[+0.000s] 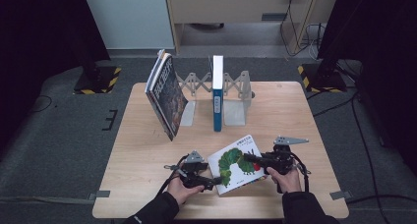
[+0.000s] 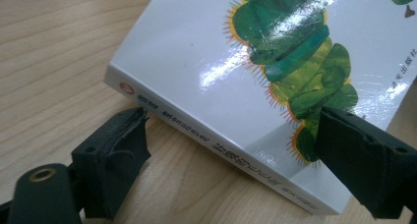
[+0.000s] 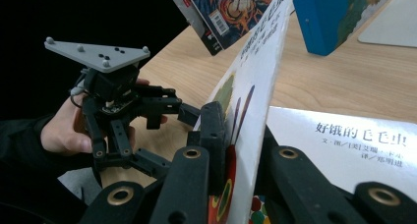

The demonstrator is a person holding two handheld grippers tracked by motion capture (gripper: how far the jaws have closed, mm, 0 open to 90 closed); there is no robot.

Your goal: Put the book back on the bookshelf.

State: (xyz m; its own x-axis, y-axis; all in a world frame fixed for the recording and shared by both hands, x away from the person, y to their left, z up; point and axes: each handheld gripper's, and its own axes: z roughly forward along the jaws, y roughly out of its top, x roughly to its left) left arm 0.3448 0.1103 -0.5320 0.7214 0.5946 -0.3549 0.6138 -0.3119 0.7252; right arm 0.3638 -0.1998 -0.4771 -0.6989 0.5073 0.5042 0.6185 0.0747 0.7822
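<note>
White hardcover picture book with a green caterpillar (image 1: pixel 238 163) lies flat on the light wooden table (image 1: pixel 142 155) near the front edge, between both hands. Right gripper (image 3: pixel 235 135) is clamped on the book's lifted front cover (image 3: pixel 255 81). Left gripper (image 2: pixel 231 150) sits at the spine side, jaws spread wide, one on the table, one over the cover, nothing gripped

The picture book (image 1: pixel 237 163) has a glossy white cover with a green caterpillar fringed in yellow and orange, a red spot, and dark lettering along its white spine. Both grippers (image 1: pixel 215 183) (image 1: pixel 248 158) are black, the right one topped by a grey plate (image 1: pixel 290 140). On the pale wood-grain table (image 1: pixel 147 150), an upright book (image 1: pixel 217 93) is blue and white, and the leaning book (image 1: pixel 167 95) looks dark, perhaps orange-patterned.
</note>
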